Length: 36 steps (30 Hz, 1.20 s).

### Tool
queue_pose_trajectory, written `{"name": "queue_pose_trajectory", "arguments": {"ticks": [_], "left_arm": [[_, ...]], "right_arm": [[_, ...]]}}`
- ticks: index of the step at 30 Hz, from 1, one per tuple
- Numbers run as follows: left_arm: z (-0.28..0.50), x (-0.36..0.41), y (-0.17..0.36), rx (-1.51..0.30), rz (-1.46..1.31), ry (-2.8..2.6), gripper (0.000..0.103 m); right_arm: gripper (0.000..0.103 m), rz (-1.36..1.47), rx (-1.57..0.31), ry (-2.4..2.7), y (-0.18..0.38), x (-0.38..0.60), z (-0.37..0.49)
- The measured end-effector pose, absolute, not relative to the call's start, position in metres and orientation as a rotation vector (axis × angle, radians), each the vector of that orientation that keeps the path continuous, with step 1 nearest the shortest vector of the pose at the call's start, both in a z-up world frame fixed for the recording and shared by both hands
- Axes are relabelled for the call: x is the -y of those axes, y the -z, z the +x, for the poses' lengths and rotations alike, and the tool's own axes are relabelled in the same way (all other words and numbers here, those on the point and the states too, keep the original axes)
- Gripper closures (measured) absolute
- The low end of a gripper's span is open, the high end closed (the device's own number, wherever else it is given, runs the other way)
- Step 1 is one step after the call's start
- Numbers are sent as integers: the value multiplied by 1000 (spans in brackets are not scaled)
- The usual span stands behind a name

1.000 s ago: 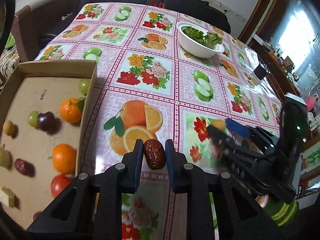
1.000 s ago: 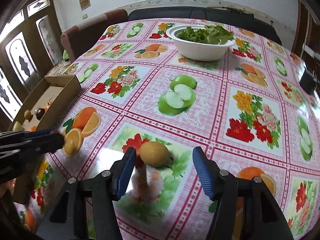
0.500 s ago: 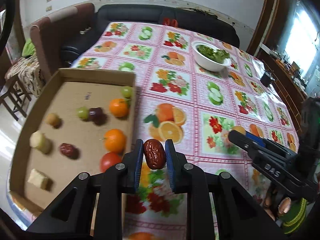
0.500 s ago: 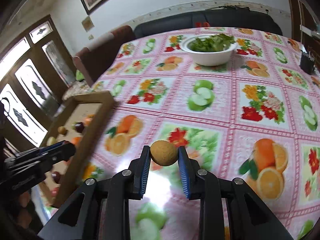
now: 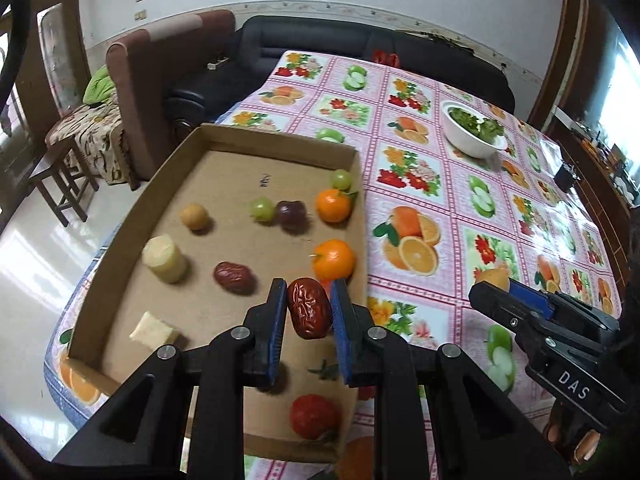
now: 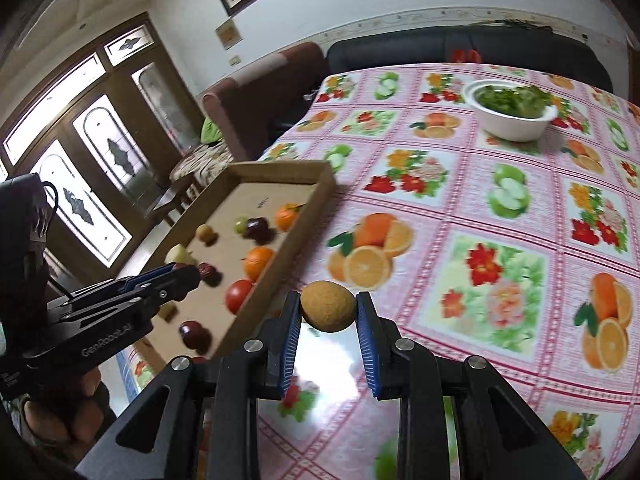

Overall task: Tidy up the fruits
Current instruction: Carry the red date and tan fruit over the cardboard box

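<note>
My left gripper (image 5: 309,309) is shut on a dark red date (image 5: 309,307) and holds it above the near right part of the cardboard tray (image 5: 224,136). The tray holds two oranges (image 5: 334,263), green grapes (image 5: 262,208), a dark plum (image 5: 291,212), another date (image 5: 234,277), a tomato (image 5: 314,416) and pale fruit pieces (image 5: 165,258). My right gripper (image 6: 328,312) is shut on a round tan fruit (image 6: 328,312), held above the tablecloth just right of the tray (image 6: 276,168). The right gripper also shows in the left wrist view (image 5: 490,294).
A white bowl of greens (image 5: 472,130) stands far back on the fruit-print tablecloth (image 5: 420,184). A brown armchair (image 5: 160,60) and dark sofa (image 5: 360,46) sit behind the table. A stool (image 5: 60,172) and floor lie left of the table's edge.
Both grippers have lifted and moved left toward the tray. The left one with the date is now over the tray. The right gripper closed on the tan fruit and raised it off the cloth.
</note>
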<state>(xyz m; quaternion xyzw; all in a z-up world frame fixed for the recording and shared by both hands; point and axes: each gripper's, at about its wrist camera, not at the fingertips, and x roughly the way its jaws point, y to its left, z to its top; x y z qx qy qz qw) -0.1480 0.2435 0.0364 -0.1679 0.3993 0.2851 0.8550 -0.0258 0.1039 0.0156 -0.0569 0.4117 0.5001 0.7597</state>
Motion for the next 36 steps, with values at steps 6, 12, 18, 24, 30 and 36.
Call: {"name": "queue_pose_trajectory", "arguments": {"ticks": [6, 12, 18, 24, 30, 36], "left_arm": [[-159, -252, -33, -837, -359, -628, 84], [-167, -260, -32, -833, -364, -654, 84], [-176, -268, -31, -828, -364, -679, 84], [-189, -287, -27, -827, -409, -700, 84], [-208, -309, -22, -826, -457, -731, 83], [-221, -319, -12, -846, -508, -717, 84]], "right_arm": [[76, -150, -889, -1117, -19, -116, -38], [76, -159, -887, -1134, -22, -125, -46], [76, -173, -887, -1149, -22, -134, -52], [76, -186, -885, -1155, -24, -143, -54], [76, -205, -884, -1168, -24, -158, -56], [76, -227, -882, -1192, -24, -177, -62]]}}
